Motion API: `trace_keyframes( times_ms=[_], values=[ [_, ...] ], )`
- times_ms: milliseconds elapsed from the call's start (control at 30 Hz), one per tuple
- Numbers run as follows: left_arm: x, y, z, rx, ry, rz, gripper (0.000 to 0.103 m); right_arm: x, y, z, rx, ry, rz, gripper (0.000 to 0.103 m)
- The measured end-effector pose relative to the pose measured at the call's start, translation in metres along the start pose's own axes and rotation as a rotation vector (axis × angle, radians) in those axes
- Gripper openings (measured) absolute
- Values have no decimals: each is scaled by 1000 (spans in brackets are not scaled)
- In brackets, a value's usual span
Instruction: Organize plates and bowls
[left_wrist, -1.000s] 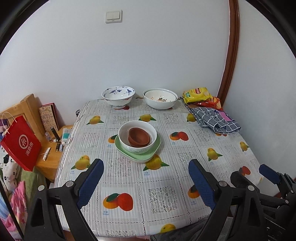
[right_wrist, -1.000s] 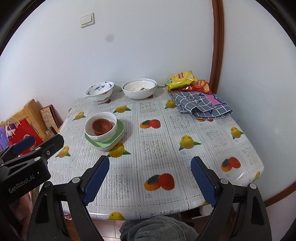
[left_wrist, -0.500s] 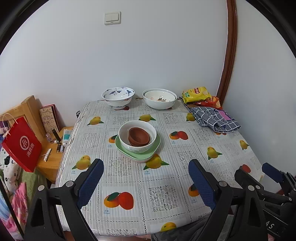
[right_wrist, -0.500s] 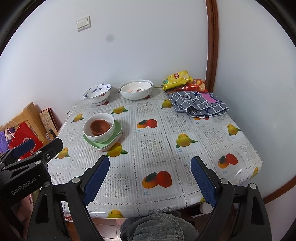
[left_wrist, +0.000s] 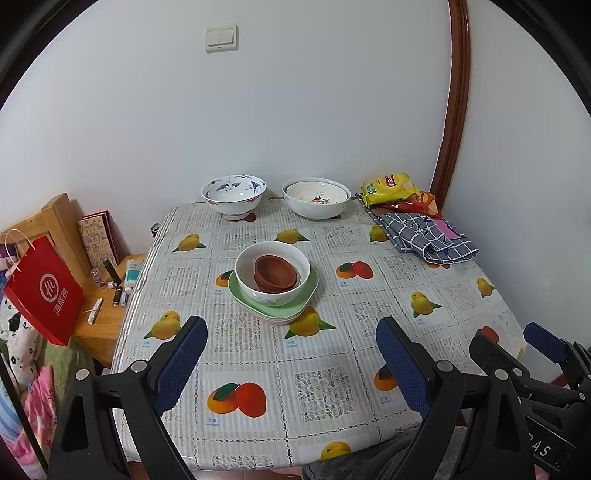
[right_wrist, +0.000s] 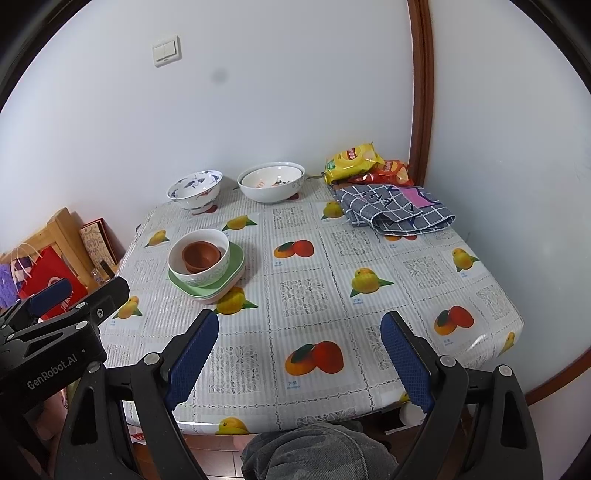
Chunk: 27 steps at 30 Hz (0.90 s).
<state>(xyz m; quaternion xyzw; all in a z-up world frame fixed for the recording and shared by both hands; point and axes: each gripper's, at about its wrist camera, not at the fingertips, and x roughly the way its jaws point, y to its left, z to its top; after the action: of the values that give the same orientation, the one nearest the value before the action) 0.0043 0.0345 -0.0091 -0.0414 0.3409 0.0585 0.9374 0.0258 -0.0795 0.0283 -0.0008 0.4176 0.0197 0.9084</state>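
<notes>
Green plates carry one finished stack mid-table; two bowls at the back wait.
On the plates sits a white bowl with brown bowls nested inside, so that part looks done, while the blue bowl and the wide bowl stand apart near the wall. Left gripper and right gripper hang over the near edge, jaws spread, holding nothing. Against the earlier frames both have drawn back slightly; no dish has moved.
</notes>
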Motion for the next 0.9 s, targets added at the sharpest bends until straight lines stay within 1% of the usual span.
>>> trace_keyframes(
  times_ms=[900],
  values=[
    [-3,2,3,-1,-2,0,93,-5,1,0,-5,-12,2,89]
  ],
)
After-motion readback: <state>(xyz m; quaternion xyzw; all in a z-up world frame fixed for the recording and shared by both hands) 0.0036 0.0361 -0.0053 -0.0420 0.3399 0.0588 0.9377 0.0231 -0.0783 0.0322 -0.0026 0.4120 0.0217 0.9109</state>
